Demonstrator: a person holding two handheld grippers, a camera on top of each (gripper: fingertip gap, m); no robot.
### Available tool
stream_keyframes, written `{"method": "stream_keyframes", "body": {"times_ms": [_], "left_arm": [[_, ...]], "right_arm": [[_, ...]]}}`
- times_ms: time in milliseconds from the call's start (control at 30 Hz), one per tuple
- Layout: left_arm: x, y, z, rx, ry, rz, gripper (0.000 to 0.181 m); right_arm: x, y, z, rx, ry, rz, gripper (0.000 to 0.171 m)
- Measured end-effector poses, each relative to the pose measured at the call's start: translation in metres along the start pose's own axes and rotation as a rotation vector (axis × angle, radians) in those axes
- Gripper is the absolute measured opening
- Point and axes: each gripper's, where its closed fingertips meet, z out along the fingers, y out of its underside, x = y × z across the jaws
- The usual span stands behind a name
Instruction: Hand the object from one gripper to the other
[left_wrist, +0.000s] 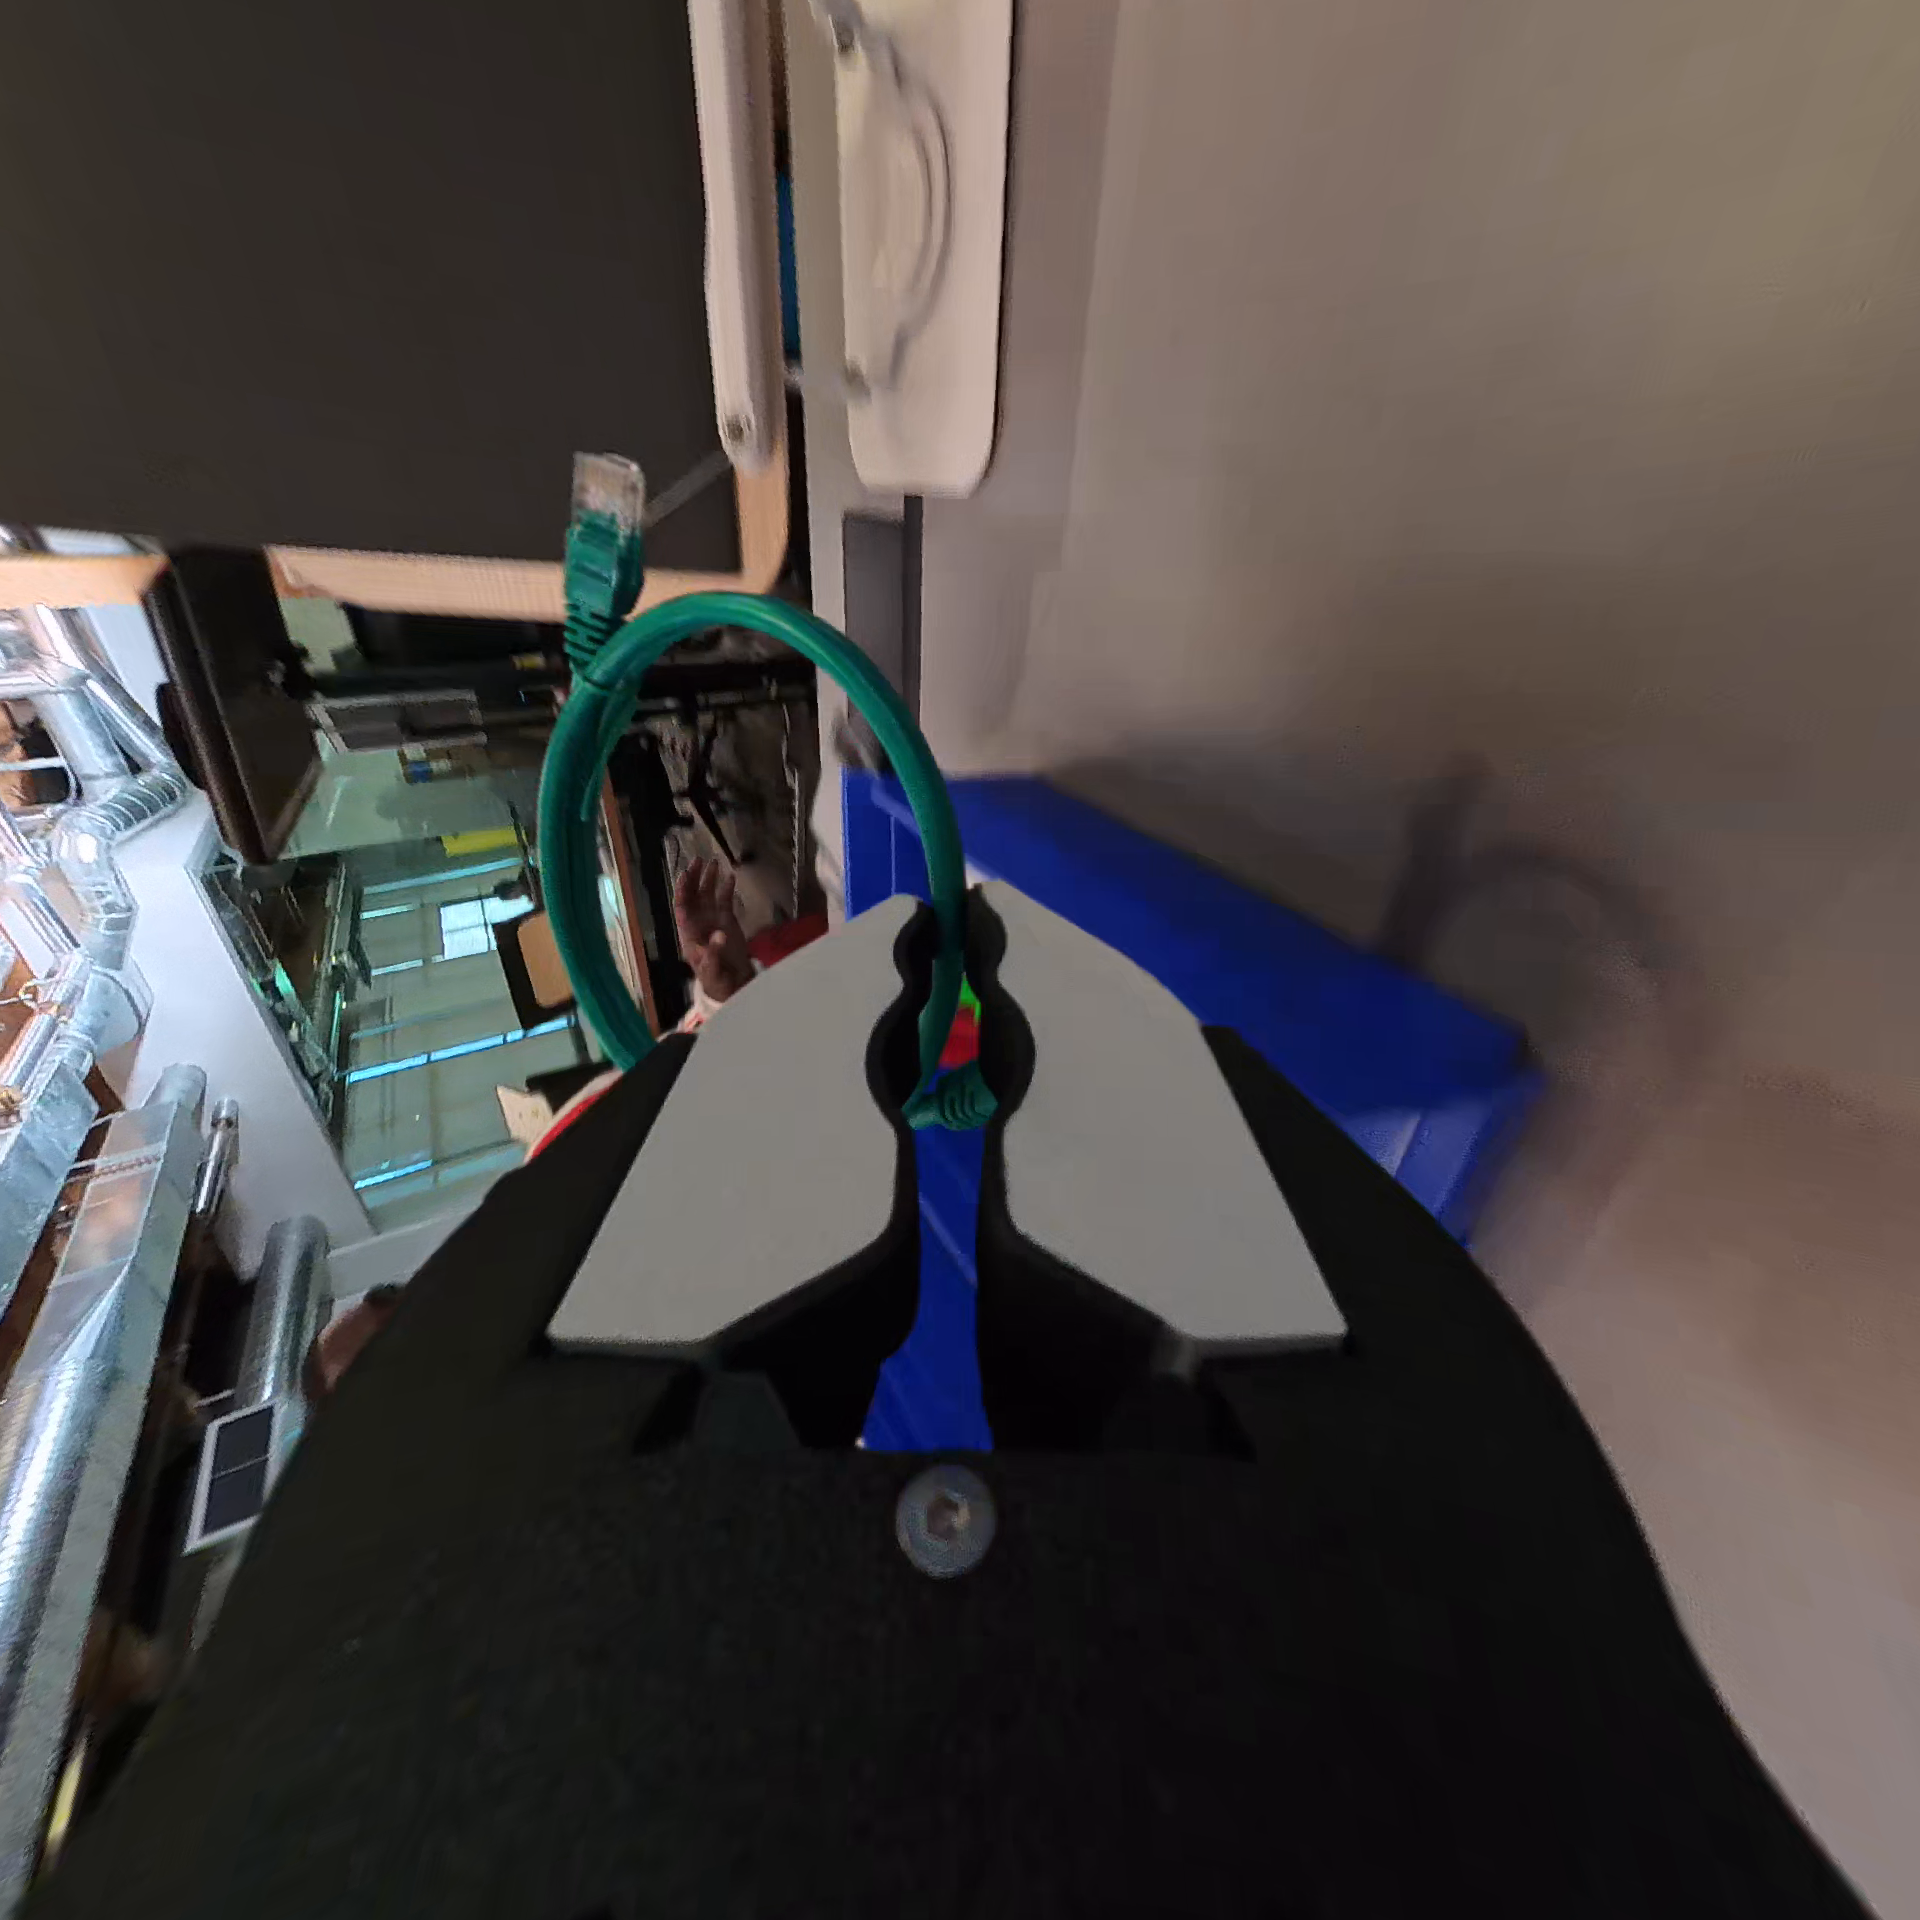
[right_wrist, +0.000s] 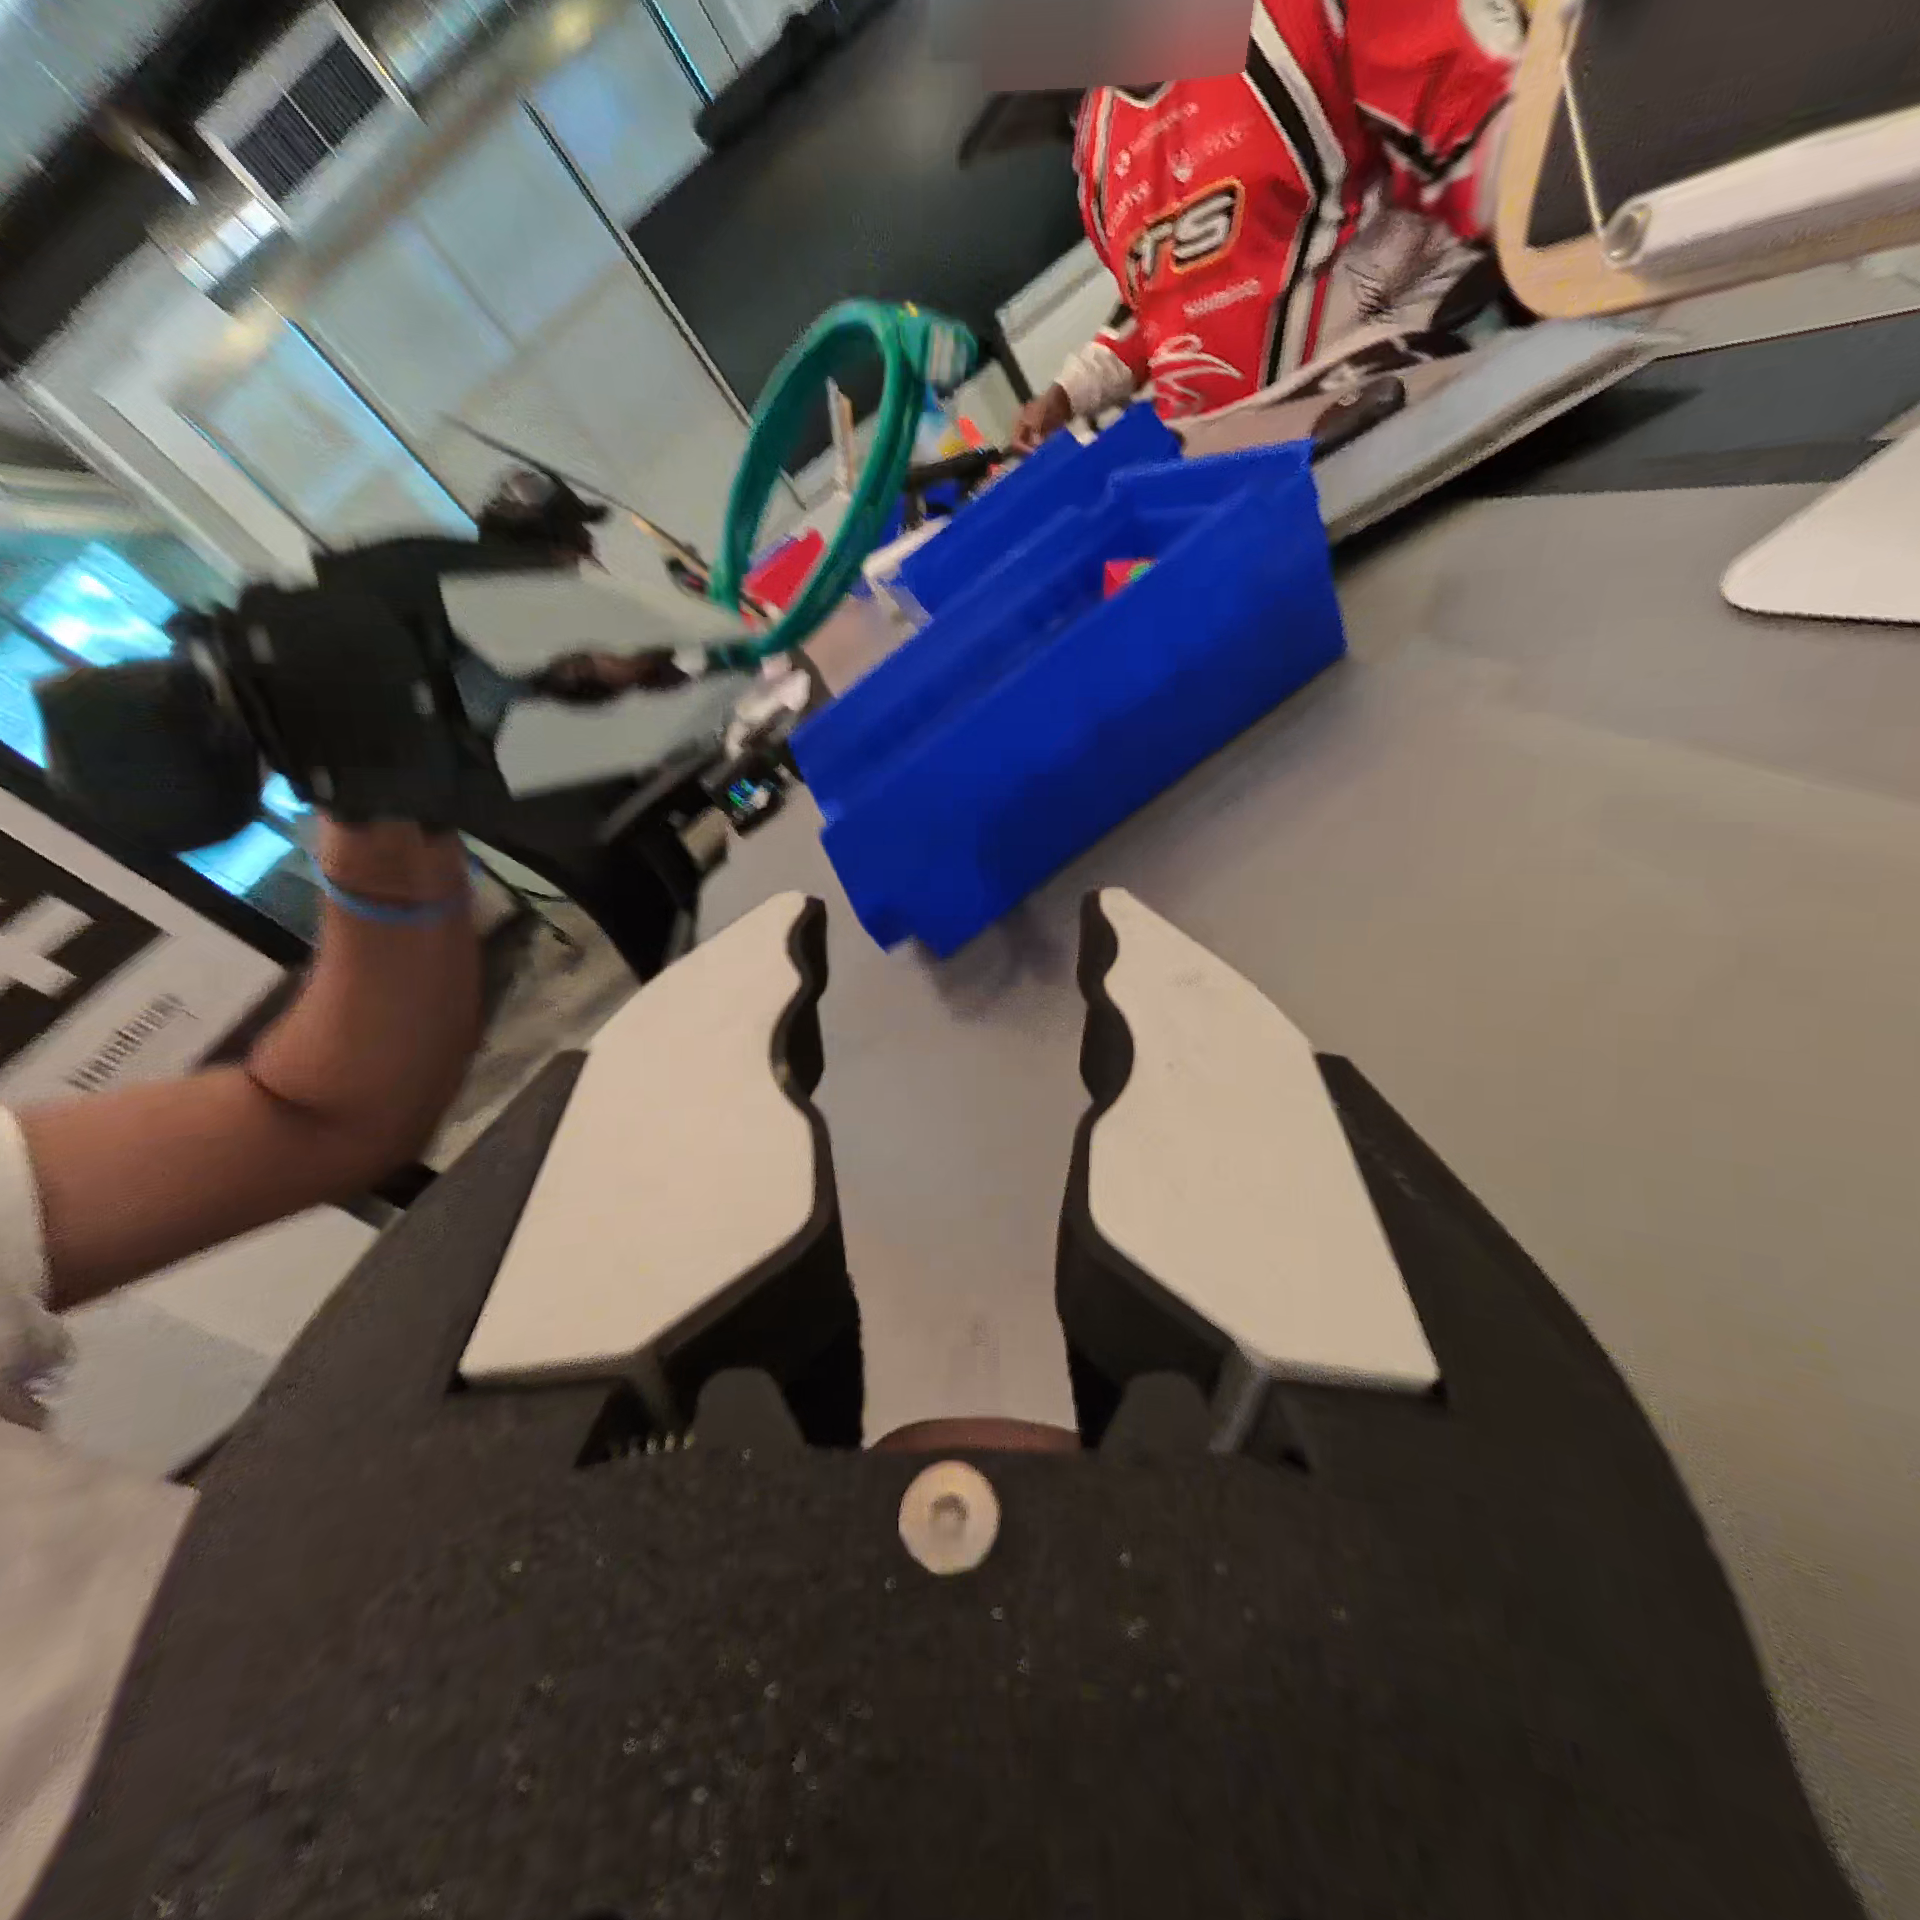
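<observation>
My left gripper (left_wrist: 951, 935) is clamped on the coiled green cable (left_wrist: 727, 790), held in the air above and left of the blue bin (right_wrist: 1070, 665). My right gripper (right_wrist: 954, 935) is spread apart, empty, low over the grey table (right_wrist: 1558, 935). To receive well: I'd approach the free arc of the loop (the plug end juts out, best avoided) and close before the left lets go. Open air on my side of the loop; the bin's rim lies just beyond it.

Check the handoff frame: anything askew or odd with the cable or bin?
Nothing damaged or spilled. The green cable coil is pinched only at its edge by the left tool, so most of the loop sticks out free. The right tool is open and empty. The blue bin sits on the table.
</observation>
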Motion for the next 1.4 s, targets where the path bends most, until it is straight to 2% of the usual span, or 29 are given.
{"method": "stream_keyframes", "body": {"times_ms": [200,300,333,400,467,533,600,633,733,800,867,1067,1233,1333,1400], "left_arm": [[0.038,-0.079,0.005,0.142,0.042,-0.066,0.005],[0.049,-0.101,0.009,0.169,0.044,-0.064,0.005],[0.054,-0.106,0.011,0.173,0.054,-0.063,0.005],[0.065,-0.116,0.016,0.186,0.072,-0.05,0.005],[0.07,-0.122,0.022,0.188,0.049,-0.05,0.006],[0.066,-0.127,0.027,0.228,-0.031,-0.133,0.006],[0.067,-0.129,0.026,0.298,-0.065,-0.307,0.012],[0.07,-0.128,0.023,0.342,-0.053,-0.429,0.024],[0.088,-0.115,0.02,0.447,0.109,-0.856,0.024],[0.092,-0.097,0.026,0.438,0.167,-1.045,0.029],[0.086,-0.085,0.032,0.431,0.191,-1.15,0.038],[0.079,-0.081,0.037,0.531,0.315,-1.378,0.038],[0.084,-0.082,0.041,0.587,0.435,-1.462,0.037],[0.077,-0.086,0.034,0.696,0.524,-1.561,0.032],[0.069,-0.083,0.032,0.765,0.552,-1.639,0.034]], "right_arm": [[-0.007,-0.024,0.032,0.077,-0.234,0.188,0.043],[0.004,-0.007,0.039,0.03,-0.201,0.205,0.047],[0.003,0.0,0.04,0.007,-0.218,0.206,0.044],[-0.004,0.005,0.037,-0.013,-0.268,0.213,0.018],[0.002,0.008,0.032,-0.03,-0.24,0.193,0.015],[0.01,0.009,0.025,-0.04,-0.189,0.155,0.013],[0.023,0.01,0.016,-0.052,-0.085,0.081,0.012],[0.031,0.011,0.011,-0.071,-0.021,0.02,0.012],[0.046,0.007,-0.005,-0.113,0.144,-0.189,0.011],[0.051,0.0,-0.012,-0.121,0.257,-0.337,0.011],[0.043,-0.002,-0.012,-0.114,0.286,-0.464,0.011],[-0.017,0.016,0.023,-0.085,0.221,-0.768,0.011],[-0.053,0.02,0.041,0.032,0.168,-0.745,0.011],[-0.06,0.023,0.048,0.067,0.136,-0.701,0.012],[-0.062,0.025,0.049,0.067,0.122,-0.697,0.011]]}}
